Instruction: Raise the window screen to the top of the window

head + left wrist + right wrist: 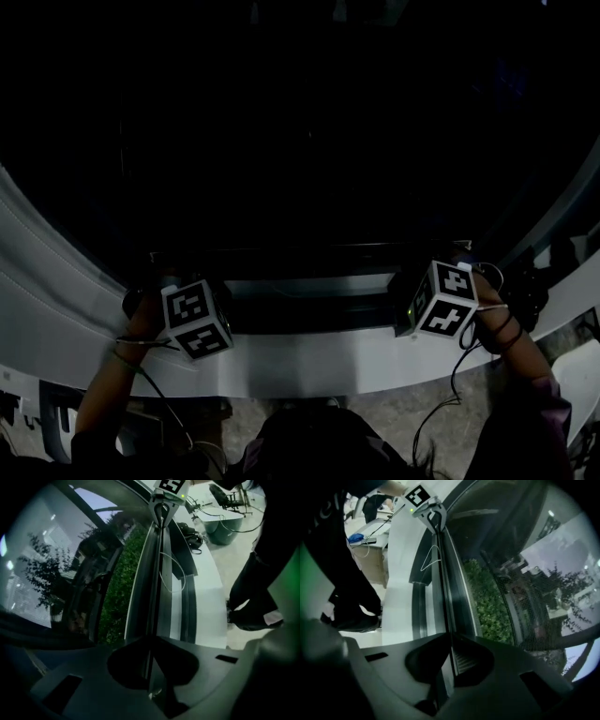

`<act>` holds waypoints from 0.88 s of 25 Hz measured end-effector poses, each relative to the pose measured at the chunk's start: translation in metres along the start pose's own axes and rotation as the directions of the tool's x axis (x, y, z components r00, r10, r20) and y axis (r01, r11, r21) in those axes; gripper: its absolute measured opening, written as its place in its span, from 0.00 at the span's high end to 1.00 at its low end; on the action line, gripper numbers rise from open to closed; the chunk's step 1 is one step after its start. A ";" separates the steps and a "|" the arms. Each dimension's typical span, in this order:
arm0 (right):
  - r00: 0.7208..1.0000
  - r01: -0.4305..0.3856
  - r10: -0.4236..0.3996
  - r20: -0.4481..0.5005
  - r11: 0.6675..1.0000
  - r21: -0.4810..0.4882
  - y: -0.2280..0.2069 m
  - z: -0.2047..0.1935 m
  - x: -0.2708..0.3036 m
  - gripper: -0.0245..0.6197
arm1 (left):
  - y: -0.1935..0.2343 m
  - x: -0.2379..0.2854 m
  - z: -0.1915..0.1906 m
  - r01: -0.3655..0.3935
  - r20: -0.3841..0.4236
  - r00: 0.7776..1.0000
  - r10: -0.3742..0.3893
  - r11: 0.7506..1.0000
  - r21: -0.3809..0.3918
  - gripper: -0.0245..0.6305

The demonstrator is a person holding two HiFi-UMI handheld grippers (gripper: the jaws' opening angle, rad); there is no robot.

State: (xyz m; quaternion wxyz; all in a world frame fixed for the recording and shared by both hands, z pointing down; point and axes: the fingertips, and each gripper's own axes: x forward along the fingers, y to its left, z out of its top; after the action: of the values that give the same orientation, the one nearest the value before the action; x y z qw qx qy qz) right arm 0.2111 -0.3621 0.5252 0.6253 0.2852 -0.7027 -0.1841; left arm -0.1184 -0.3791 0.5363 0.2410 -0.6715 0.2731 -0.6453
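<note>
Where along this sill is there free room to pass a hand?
The white sill lies bare between the left gripper and right gripper, below the rail, save a thin cord loop by the rail. Crowded at both rail ends, where fingers clamp it.

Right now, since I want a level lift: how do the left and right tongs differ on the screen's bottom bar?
The left tongs grip the bottom bar near its left end, the right tongs near its right end. In the head view the right tongs sit slightly higher in the picture than the left tongs. Both are shut on the bar's thin edge.
</note>
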 end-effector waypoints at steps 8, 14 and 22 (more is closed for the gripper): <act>0.999 -0.035 0.033 0.037 0.998 0.049 0.004 0.001 -0.003 0.92 | -0.007 0.000 -0.001 -0.047 -0.029 0.998 0.047 0.999 -0.001 0.94; 0.994 -0.003 0.000 0.110 1.000 0.028 -0.002 0.004 -0.004 0.91 | 0.004 -0.001 0.002 -0.032 0.007 0.999 0.032 0.998 -0.057 0.90; 0.998 0.042 -0.041 0.050 0.999 -0.012 -0.001 0.003 0.000 0.92 | 0.003 -0.004 0.003 -0.123 0.008 0.992 0.123 0.992 -0.042 0.91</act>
State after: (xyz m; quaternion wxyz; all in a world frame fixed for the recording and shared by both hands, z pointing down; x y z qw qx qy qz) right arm 0.2086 -0.3627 0.5241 0.6054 0.2910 -0.7108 -0.2088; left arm -0.1159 -0.3786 0.5316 0.2676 -0.6618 0.3260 -0.6197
